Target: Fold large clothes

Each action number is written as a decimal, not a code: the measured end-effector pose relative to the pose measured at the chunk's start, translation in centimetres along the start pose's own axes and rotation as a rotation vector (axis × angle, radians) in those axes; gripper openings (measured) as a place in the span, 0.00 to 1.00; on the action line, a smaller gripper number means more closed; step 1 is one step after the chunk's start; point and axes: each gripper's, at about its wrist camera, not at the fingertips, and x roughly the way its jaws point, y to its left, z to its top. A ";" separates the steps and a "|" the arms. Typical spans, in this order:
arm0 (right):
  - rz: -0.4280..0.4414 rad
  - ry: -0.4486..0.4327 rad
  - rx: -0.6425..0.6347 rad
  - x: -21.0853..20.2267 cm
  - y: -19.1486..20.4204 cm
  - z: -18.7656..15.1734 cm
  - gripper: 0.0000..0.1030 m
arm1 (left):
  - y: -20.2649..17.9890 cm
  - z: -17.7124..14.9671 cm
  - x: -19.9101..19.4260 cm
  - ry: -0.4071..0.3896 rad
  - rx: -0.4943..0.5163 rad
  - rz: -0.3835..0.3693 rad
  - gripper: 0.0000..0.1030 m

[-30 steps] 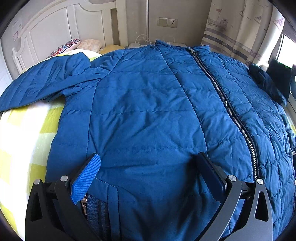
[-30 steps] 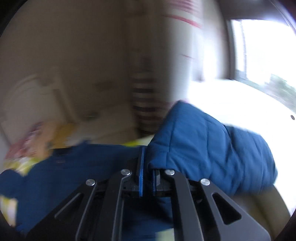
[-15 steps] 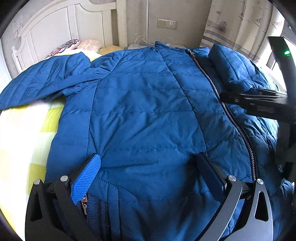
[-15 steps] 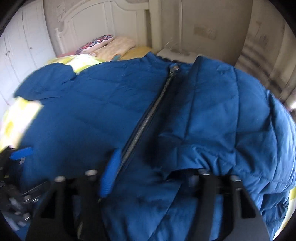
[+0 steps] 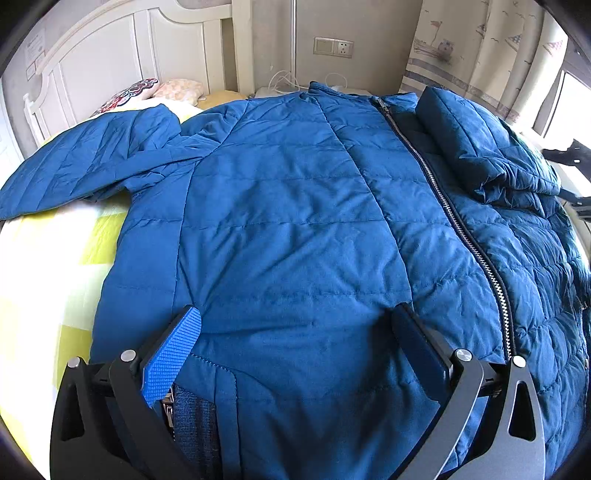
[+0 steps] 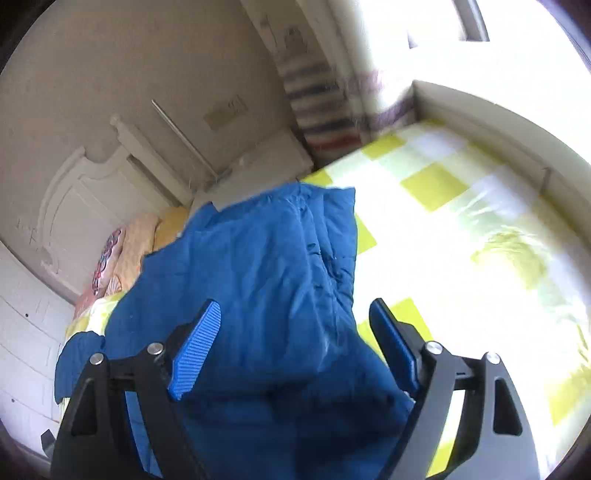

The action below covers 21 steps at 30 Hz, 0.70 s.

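Note:
A large blue quilted jacket [image 5: 295,221] lies front up on the bed, its zipper [image 5: 454,221] closed. Its right sleeve [image 5: 480,147] lies folded inward over the chest, next to the zipper. Its left sleeve [image 5: 85,158] stretches out to the left. My left gripper [image 5: 295,332] is open, its jaws resting over the jacket near the hem. In the right wrist view, my right gripper [image 6: 295,325] is open and empty above the jacket's right side [image 6: 266,266]. The right gripper shows only as a dark sliver at the right edge of the left wrist view.
The bed has a yellow and white checked cover [image 6: 461,240]. A white headboard [image 5: 122,55] and pillows [image 5: 147,90] are at the far left. A wall socket [image 5: 332,46] and a curtain [image 5: 480,44] stand behind. A bright window [image 6: 498,33] is at the right.
My right gripper carried the right sleeve over the jacket's chest, opened and let it go, then drew back to the right. My left gripper has stayed still.

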 end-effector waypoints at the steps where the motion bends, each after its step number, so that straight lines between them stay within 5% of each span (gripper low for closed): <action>1: 0.012 0.027 -0.014 0.7 0.4 0.1 0.49 | 0.0 0.0 0.0 0.000 0.000 0.000 0.96; 3: -0.021 -0.041 -0.080 0.2 2.8 -0.1 0.20 | 0.0 0.0 0.0 0.000 0.000 0.000 0.96; 7: 0.029 -0.220 -0.277 -2.3 10.1 -0.1 0.19 | -0.1 0.0 0.1 0.001 0.002 0.001 0.96; 11: 0.210 -0.208 -0.463 -2.7 19.3 -1.1 0.19 | -0.1 0.1 0.1 0.000 0.002 0.000 0.96; 13: 0.339 -0.125 -0.542 -1.3 23.6 -2.5 0.25 | -0.1 0.1 0.1 -0.002 -0.002 -0.004 0.96; 15: 0.513 0.028 -0.626 0.0 27.5 -4.8 0.56 | 0.0 0.1 0.0 -0.005 -0.007 -0.012 0.96; 18: 0.514 0.061 -0.719 0.2 29.6 -7.2 0.63 | 0.5 0.0 -0.3 -0.014 -0.026 -0.043 0.96; 21: 0.480 0.026 -0.683 -0.5 27.4 -6.4 0.63 | 1.3 -0.1 -0.5 -0.027 -0.061 -0.091 0.96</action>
